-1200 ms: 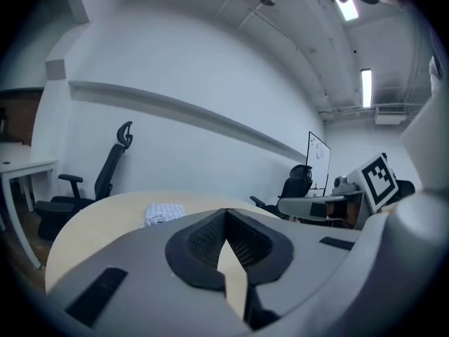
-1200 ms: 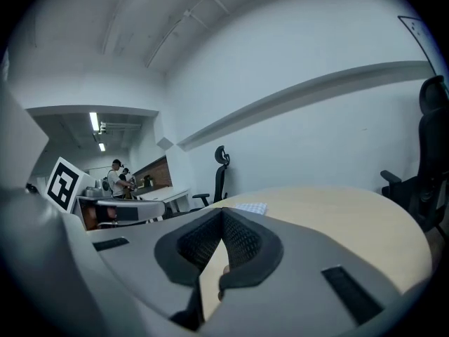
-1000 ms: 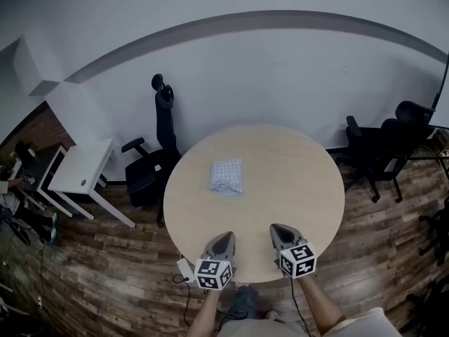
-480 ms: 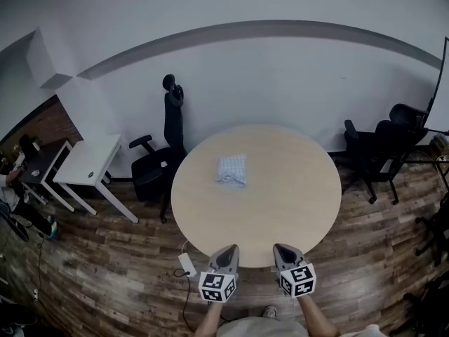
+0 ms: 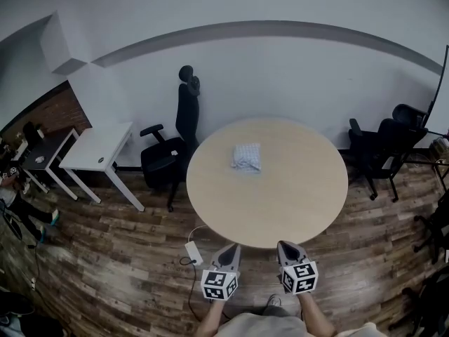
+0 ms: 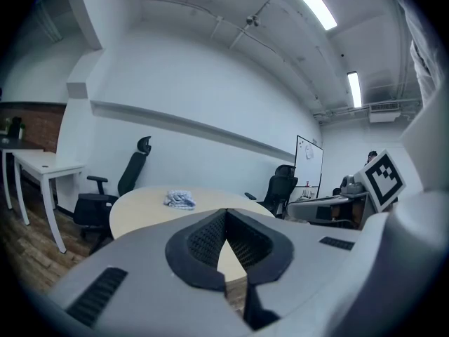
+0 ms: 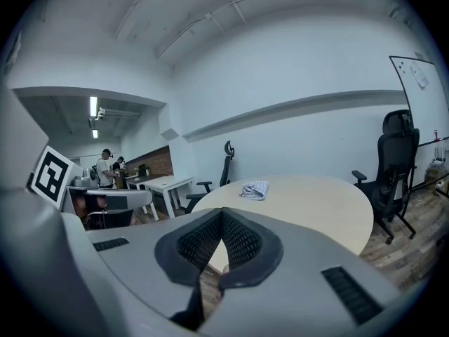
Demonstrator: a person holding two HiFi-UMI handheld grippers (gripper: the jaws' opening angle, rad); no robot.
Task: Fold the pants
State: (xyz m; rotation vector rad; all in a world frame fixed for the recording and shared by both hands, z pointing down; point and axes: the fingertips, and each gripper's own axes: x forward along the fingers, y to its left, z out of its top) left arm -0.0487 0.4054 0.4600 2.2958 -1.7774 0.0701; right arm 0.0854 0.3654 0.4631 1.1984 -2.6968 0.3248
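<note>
Head view — pants [image 5: 246, 158] tiny, folds unreadable; left hand-held gripper [image 5: 231, 248], right hand-held gripper [image 5: 283, 245] closed, empty.

This is an office with an open meeting area. A round pale table [image 5: 280, 202] stands on a wood-plank floor [image 5: 105, 258], with black swivel office chairs [image 5: 184, 118] pushed back against a plain white wall. A white desk [image 5: 98, 153] sits beside a brick wall section [image 5: 59, 114]. A whiteboard [image 6: 309, 163] hangs on the far wall, strip lights [image 6: 309, 3] run along the open ceiling, and a person [image 7: 106, 168] stands by more desks in the background.
</note>
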